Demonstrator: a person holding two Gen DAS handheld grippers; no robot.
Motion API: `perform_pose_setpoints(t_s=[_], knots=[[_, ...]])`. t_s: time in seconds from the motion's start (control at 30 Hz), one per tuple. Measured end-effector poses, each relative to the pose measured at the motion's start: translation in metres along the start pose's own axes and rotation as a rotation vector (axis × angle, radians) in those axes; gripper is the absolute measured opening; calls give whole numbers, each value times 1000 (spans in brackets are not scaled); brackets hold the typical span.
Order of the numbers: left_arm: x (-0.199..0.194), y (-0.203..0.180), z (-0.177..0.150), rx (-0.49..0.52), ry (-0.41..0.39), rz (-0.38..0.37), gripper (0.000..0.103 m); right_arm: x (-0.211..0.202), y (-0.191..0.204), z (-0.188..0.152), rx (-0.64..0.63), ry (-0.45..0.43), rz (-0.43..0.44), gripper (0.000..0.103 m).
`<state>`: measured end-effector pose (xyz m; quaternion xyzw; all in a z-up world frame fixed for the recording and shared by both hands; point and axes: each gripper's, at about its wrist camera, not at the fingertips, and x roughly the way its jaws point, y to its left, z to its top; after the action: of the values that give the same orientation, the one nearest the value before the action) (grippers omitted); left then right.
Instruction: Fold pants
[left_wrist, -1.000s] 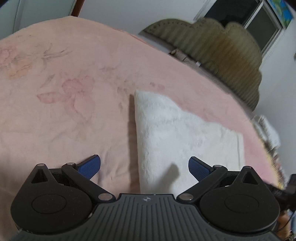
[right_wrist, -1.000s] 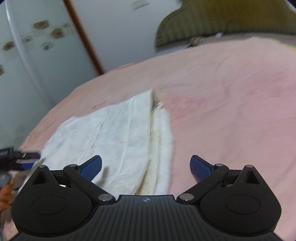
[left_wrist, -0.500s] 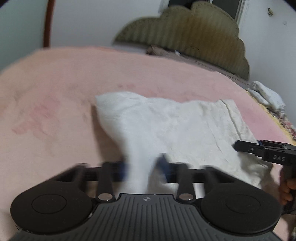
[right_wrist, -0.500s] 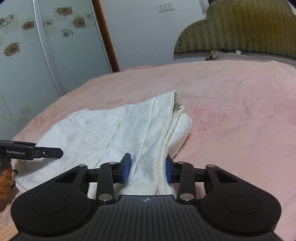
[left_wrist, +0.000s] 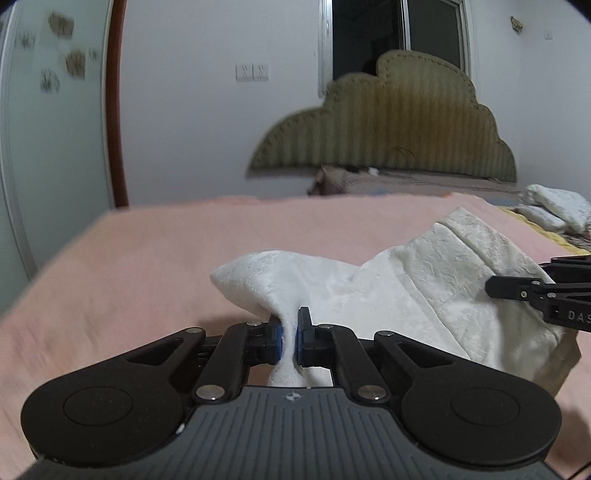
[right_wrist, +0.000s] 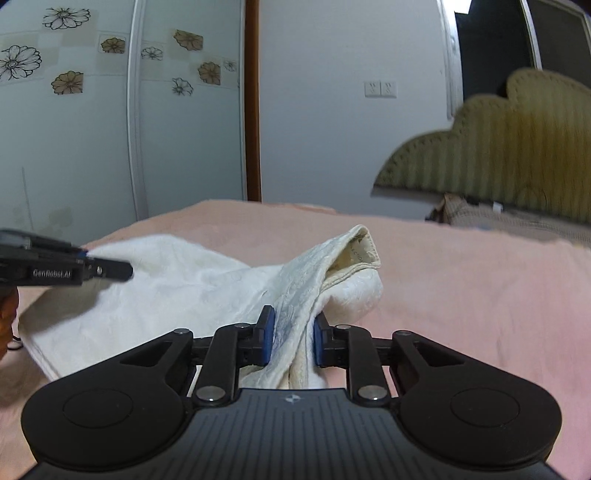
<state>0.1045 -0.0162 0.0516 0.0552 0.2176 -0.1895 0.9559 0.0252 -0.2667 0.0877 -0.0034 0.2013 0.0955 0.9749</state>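
Both grippers, open a second ago, now pinch the near edge of the white pants (left_wrist: 424, 291)—left gripper (left_wrist: 289, 338), right gripper (right_wrist: 291, 341)—lifting it for the next fold.

Left gripper (left_wrist: 290, 339) and right gripper (right_wrist: 291, 338): matte black linkage arms with silver pivot screws, blue pads, two round black discs flanking a ribbed grey housing with a small central emblem. White lettering "GenRobot.AI" marks the side.

The white textured pants (left_wrist: 424, 295) lay partly folded on the pink bed, two near corners pinched up, cream waistband (right_wrist: 360, 247) raised.
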Motion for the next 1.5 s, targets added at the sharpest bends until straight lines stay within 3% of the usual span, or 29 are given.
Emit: perform_pose_setpoints(t_s=[0.13,0.23,0.27,0.3,0.37,0.43,0.6,0.67,0.73,0.83,0.93,1.0,1.13,1.23,1.33,1.37,1.43,1.47,1.5], knots=[[24,11,32,22,-34,74,15,34,-5,32,-3,-29,-13,21],[59,20,40,46,43,149,51,77,-28,48,83,61,-60,33],[68,24,39,46,78,210,59,91,-36,46,110,107,-105,43],[72,26,34,48,105,251,60,101,-41,40,117,153,-173,46],[69,31,18,36,135,242,69,103,-43,28,100,192,-264,46],[63,34,0,15,159,217,77,89,-38,12,85,166,-244,46],[58,27,-24,3,215,216,80,72,-7,-2,-11,132,-112,46],[67,23,-34,50,247,247,86,83,2,-7,-49,175,-76,47],[70,26,-38,73,250,252,87,101,0,-19,-44,288,-92,50],[45,33,-35,21,217,271,85,91,-12,-24,58,274,-119,52],[17,36,-32,-54,194,252,92,60,-7,-23,110,217,-108,53],[4,33,-33,-106,217,209,99,45,2,-26,136,214,-50,57],[-10,17,-51,-144,273,127,101,33,22,-48,159,274,35,68],[-5,7,-68,-123,311,143,101,31,39,-67,112,347,-4,68],[8,1,-79,-87,347,194,102,16,55,-66,74,346,-20,76],[7,1,-82,-86,334,199,102,8,56,-59,120,336,10,77],[6,-1,-82,-78,311,214,102,-11,49,-42,296,269,182,77],[6,-2,-83,-71,309,217,103,-19,40,-34,433,213,317,83],[6,-3,-83,-64,311,218,103,-26,30,-29,564,155,437,96]])
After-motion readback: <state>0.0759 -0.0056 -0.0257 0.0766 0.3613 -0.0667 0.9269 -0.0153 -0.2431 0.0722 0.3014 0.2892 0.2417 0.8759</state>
